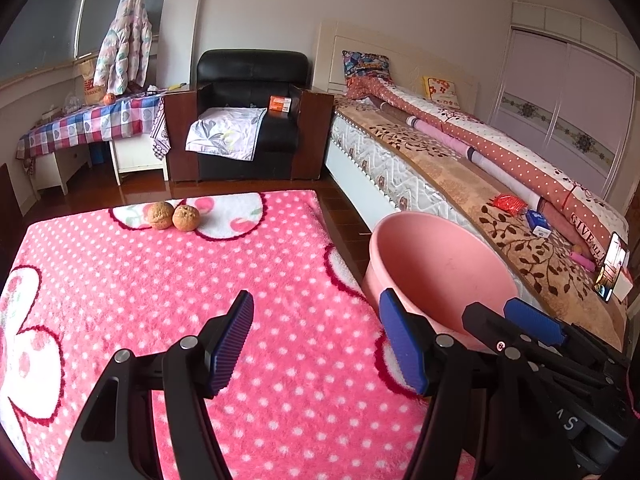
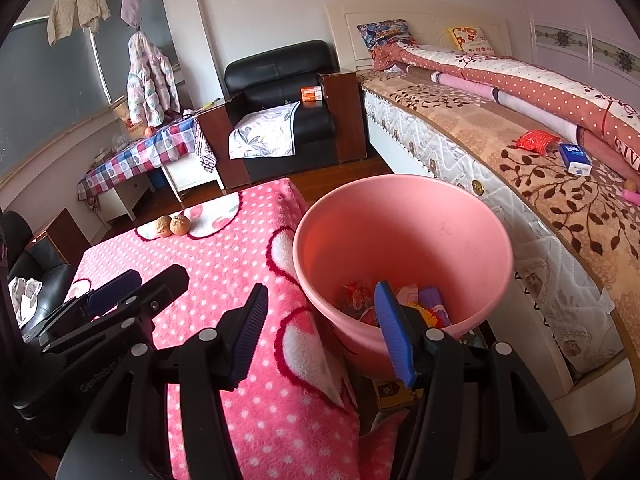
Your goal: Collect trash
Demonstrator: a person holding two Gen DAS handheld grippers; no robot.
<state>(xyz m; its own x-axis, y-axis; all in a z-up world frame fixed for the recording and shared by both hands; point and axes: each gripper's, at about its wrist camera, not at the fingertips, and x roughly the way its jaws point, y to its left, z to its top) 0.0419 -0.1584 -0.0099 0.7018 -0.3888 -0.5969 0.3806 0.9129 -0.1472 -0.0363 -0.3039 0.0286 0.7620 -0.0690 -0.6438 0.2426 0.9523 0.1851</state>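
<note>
A pink bucket [image 2: 404, 216] stands beside the pink dotted table [image 2: 224, 264], and several colourful wrappers [image 2: 360, 300] lie in its bottom. My right gripper [image 2: 320, 328] hangs open over the table's right edge and the bucket's near rim, with nothing between its fingers. My left gripper [image 1: 316, 336] is open above the dotted cloth [image 1: 180, 280], also with nothing in it. In the left wrist view the bucket [image 1: 436, 264] is just right of it, with the right gripper [image 1: 516, 320] over the bucket's near rim. Two walnuts [image 1: 174, 216] rest at the table's far end.
A bed [image 2: 520, 168] runs along the right with a red packet [image 2: 536, 140] and a blue box [image 2: 576, 158] on it. A black armchair [image 1: 252, 120] and a checked-cloth side table [image 1: 92, 124] stand at the back. A phone [image 1: 610, 266] leans on the bed.
</note>
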